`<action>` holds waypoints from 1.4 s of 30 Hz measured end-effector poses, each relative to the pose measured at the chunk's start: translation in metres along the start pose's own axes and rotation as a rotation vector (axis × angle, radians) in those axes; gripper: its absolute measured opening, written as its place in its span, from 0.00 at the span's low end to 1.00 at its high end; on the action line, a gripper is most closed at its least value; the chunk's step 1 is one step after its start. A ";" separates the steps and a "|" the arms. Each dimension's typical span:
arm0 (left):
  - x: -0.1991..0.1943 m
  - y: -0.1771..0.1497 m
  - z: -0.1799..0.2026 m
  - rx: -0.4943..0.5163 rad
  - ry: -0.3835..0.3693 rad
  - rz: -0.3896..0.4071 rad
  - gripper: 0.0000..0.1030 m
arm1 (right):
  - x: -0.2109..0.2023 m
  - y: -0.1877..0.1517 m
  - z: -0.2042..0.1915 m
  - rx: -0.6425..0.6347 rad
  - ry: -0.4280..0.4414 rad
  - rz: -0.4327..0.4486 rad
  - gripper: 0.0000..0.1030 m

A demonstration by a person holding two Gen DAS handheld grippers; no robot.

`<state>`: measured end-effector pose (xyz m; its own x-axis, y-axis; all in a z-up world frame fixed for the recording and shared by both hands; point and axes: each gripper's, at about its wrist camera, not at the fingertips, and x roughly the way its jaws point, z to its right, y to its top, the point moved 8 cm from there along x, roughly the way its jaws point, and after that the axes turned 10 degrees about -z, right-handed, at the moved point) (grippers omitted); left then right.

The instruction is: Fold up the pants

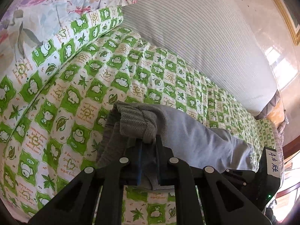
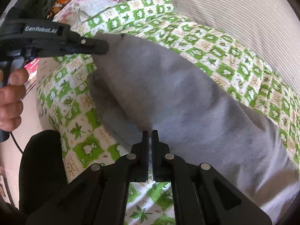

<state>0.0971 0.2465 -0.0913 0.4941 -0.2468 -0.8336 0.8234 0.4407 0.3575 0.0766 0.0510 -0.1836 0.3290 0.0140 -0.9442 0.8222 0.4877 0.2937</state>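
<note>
Grey pants [image 1: 196, 136] lie bunched across the green-and-white quilt [image 1: 75, 93]. My left gripper [image 1: 147, 139] is shut on their ribbed band, which bulges out above the fingers. In the right wrist view the pants [image 2: 178, 93] stretch from the left gripper [image 2: 105, 46] at upper left, which clamps one end, down to my right gripper [image 2: 150, 132]. The right gripper's jaws are shut on the pants' near edge, with only a thin slit between them. The cloth between the two grippers sits raised off the quilt.
Floral pillows [image 1: 46, 9] and a pillow in the same green print [image 1: 78, 33] lie at the head of the bed. A striped sheet [image 1: 187, 28] covers the far side. A person's hand [image 2: 11, 97] holds the left gripper's handle, and a dark-clothed knee [image 2: 41, 168] is at lower left.
</note>
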 end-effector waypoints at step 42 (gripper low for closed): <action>-0.006 -0.006 -0.001 0.034 -0.029 0.000 0.09 | -0.010 0.009 0.007 -0.048 -0.012 0.060 0.07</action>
<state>0.0888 0.2460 -0.0884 0.5014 -0.2718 -0.8214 0.8321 0.4116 0.3717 0.0840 0.0490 -0.1706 0.3827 0.0338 -0.9233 0.7779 0.5274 0.3417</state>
